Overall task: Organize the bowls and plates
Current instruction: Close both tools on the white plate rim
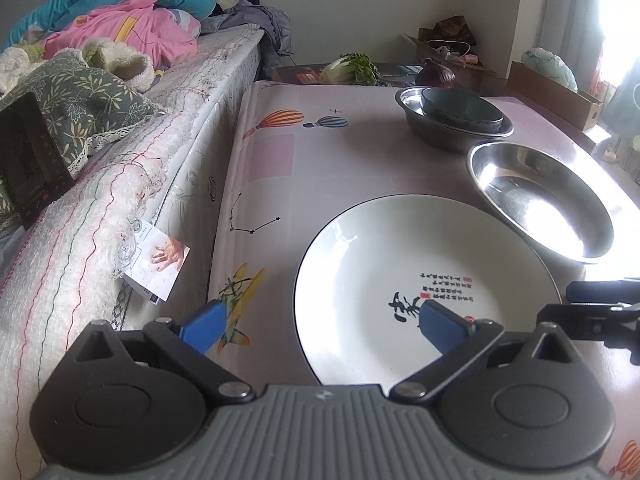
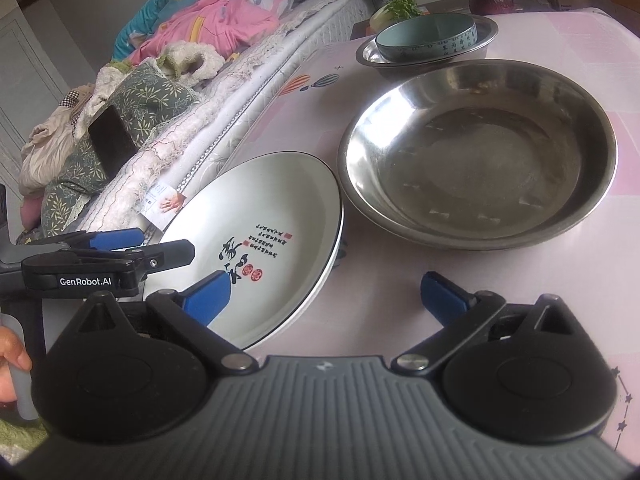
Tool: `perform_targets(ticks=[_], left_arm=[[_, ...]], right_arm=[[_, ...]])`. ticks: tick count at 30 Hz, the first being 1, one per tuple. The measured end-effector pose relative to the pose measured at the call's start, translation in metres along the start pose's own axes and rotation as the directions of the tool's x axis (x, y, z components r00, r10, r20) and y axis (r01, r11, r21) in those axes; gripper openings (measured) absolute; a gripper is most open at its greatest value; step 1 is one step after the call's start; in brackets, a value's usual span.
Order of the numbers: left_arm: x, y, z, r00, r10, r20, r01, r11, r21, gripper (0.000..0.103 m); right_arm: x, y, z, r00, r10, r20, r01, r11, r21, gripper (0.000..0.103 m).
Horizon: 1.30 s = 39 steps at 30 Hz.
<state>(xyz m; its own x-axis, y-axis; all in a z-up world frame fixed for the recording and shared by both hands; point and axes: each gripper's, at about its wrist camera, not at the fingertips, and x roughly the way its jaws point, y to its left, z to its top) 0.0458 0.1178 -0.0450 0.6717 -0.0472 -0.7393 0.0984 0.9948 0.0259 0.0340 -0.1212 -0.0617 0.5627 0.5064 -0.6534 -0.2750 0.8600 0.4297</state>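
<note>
A white plate (image 1: pixel 400 264) with black and red calligraphy lies near the front of the pink tablecloth (image 1: pixel 320 160). In the right wrist view the white plate (image 2: pixel 272 216) shows a second white rim under it. To its right sits a wide steel bowl (image 1: pixel 540 200) (image 2: pixel 476 152). Behind that, a teal bowl (image 1: pixel 460 110) (image 2: pixel 426 38) rests inside another steel bowl (image 1: pixel 436 132) (image 2: pixel 486 38). My left gripper (image 1: pixel 322 324) (image 2: pixel 166 242) is open across the plate's left rim. My right gripper (image 2: pixel 326 296) (image 1: pixel 560 304) is open across its right rim. Neither presses on the plate.
A bed (image 1: pixel 120 184) piled with bedding and a dark screen (image 1: pixel 28 160) runs close along the table's left side. A green cabbage (image 1: pixel 352 68), a purple cabbage (image 1: pixel 436 74) and cardboard boxes (image 1: pixel 556 96) stand behind the table. A hand (image 2: pixel 10 360) shows at the left edge.
</note>
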Motion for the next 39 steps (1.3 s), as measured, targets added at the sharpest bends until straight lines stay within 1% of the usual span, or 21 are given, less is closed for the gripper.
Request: perform_targets(ticks=[3,5,9,14,18,22,25,27,28,29,30,31,33,34,35,37,39], left_arm=[[0.004,0.003,0.000,1.000,0.000,-0.013,0.000,1.000,-0.015,0.102],[0.006,0.008,0.001,1.000,-0.005,-0.029,0.004,0.999,-0.039,0.102],[0.011,0.015,0.001,0.998,0.006,-0.057,-0.010,0.997,-0.076,0.101],[0.012,0.022,0.001,0.997,-0.024,-0.080,0.015,0.993,-0.115,0.101],[0.014,0.023,0.002,0.995,-0.022,-0.097,0.010,0.992,-0.122,0.101],[0.014,0.021,0.004,0.996,-0.040,-0.081,0.030,0.993,-0.116,0.098],[0.015,0.017,0.005,0.996,-0.044,-0.076,0.037,0.995,-0.094,0.091],[0.017,0.014,0.006,0.996,-0.043,-0.077,0.036,0.996,-0.080,0.081],[0.018,0.012,0.006,0.996,-0.044,-0.079,0.038,0.996,-0.075,0.078],[0.019,0.011,0.007,0.996,-0.045,-0.081,0.039,0.997,-0.072,0.073],[0.020,0.010,0.007,0.995,-0.048,-0.083,0.043,0.997,-0.068,0.068],[0.021,0.008,0.007,0.995,-0.052,-0.083,0.046,0.997,-0.065,0.065],[0.023,0.007,0.008,0.995,-0.060,-0.084,0.055,0.997,-0.063,0.057],[0.022,0.006,0.008,0.994,-0.069,-0.081,0.064,0.996,-0.062,0.055],[0.022,0.005,0.009,0.994,-0.076,-0.080,0.071,0.996,-0.060,0.050],[0.022,0.003,0.009,0.995,-0.057,-0.081,0.053,0.997,-0.050,0.048],[0.020,0.003,0.009,0.996,-0.041,-0.079,0.037,0.998,-0.052,0.041]], right_arm=[[0.001,0.000,0.001,1.000,0.002,0.004,-0.002,1.000,0.004,0.102],[0.001,-0.002,0.002,1.000,0.021,0.002,-0.021,1.000,0.020,0.102],[0.001,-0.006,0.003,0.999,0.045,0.005,-0.046,0.998,0.052,0.102],[0.001,-0.009,0.004,0.997,0.073,0.013,-0.074,0.994,0.078,0.102],[0.000,-0.009,0.006,0.996,0.090,0.028,-0.092,0.992,0.082,0.100],[-0.001,-0.005,0.008,0.994,0.105,0.043,-0.108,0.992,0.071,0.096],[0.001,-0.005,0.009,0.993,0.107,0.041,-0.110,0.991,0.078,0.090],[0.004,-0.005,0.009,0.993,0.113,0.037,-0.115,0.990,0.085,0.079],[0.005,-0.004,0.009,0.993,0.113,0.034,-0.116,0.989,0.087,0.077],[0.006,-0.004,0.009,0.993,0.112,0.032,-0.115,0.990,0.087,0.073],[0.008,-0.003,0.009,0.994,0.109,0.030,-0.112,0.990,0.087,0.066],[0.009,-0.003,0.009,0.994,0.107,0.026,-0.109,0.990,0.089,0.063],[0.012,-0.002,0.010,0.995,0.093,0.019,-0.094,0.991,0.090,0.050],[0.013,-0.002,0.010,0.996,0.087,0.016,-0.088,0.992,0.091,0.049],[0.013,-0.002,0.010,0.996,0.084,0.013,-0.085,0.992,0.090,0.045],[0.014,0.000,0.010,0.998,0.068,0.009,-0.068,0.994,0.081,0.040],[0.014,0.000,0.010,0.998,0.057,0.004,-0.057,0.995,0.078,0.033]])
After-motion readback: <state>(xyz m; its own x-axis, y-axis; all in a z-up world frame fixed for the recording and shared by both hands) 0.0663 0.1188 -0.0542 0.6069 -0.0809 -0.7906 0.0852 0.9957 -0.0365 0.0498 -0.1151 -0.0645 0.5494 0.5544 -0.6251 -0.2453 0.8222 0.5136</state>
